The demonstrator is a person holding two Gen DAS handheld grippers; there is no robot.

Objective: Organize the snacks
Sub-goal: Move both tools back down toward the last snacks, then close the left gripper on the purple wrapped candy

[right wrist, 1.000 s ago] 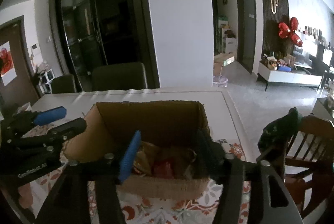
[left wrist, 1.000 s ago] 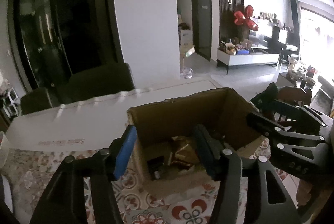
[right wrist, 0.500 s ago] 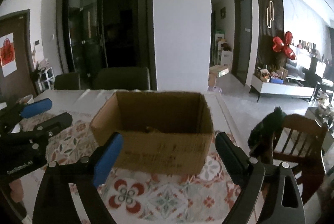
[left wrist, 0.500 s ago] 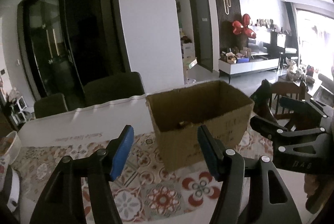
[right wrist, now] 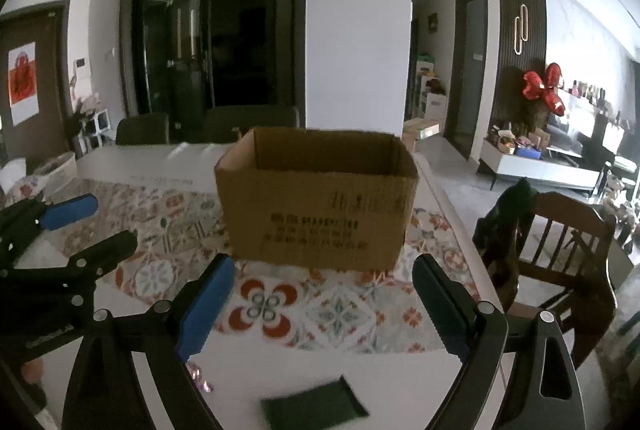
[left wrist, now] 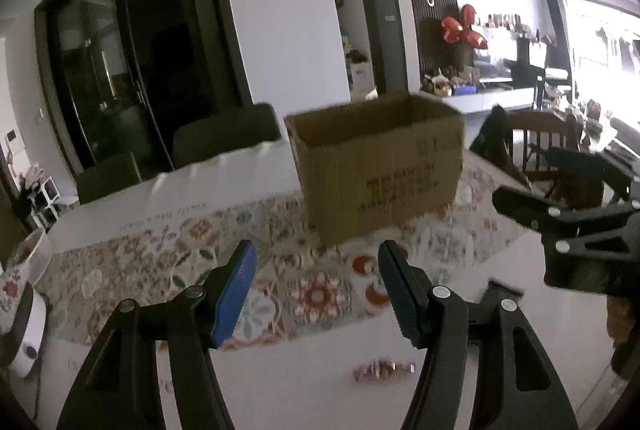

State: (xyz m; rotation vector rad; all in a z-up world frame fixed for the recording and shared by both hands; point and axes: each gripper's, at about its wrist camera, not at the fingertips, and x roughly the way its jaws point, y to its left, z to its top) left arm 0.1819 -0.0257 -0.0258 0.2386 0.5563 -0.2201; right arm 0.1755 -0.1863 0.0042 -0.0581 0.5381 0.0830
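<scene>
An open brown cardboard box (left wrist: 380,169) stands on a patterned tablecloth (left wrist: 168,254); it also shows in the right wrist view (right wrist: 320,197). Its contents are hidden from here. My left gripper (left wrist: 316,294) is open and empty, low over the near table edge, well short of the box. My right gripper (right wrist: 324,306) is open and empty, also short of the box. A small pink-wrapped candy (left wrist: 382,368) lies on the white table below the left gripper; it also shows in the right wrist view (right wrist: 200,382). A dark green flat packet (right wrist: 314,406) lies below the right gripper.
The white table (left wrist: 304,382) carries the cloth. A wooden chair (right wrist: 560,250) with a dark garment stands at the right. Dark chairs (right wrist: 248,123) stand behind the table. A white basket (right wrist: 56,165) sits at the far left. The right gripper's body (left wrist: 576,230) shows in the left view.
Both grippers have pulled back and down from above the box to the near table edge. The box's inside is no longer visible. The right gripper's jaws have spread wider.
</scene>
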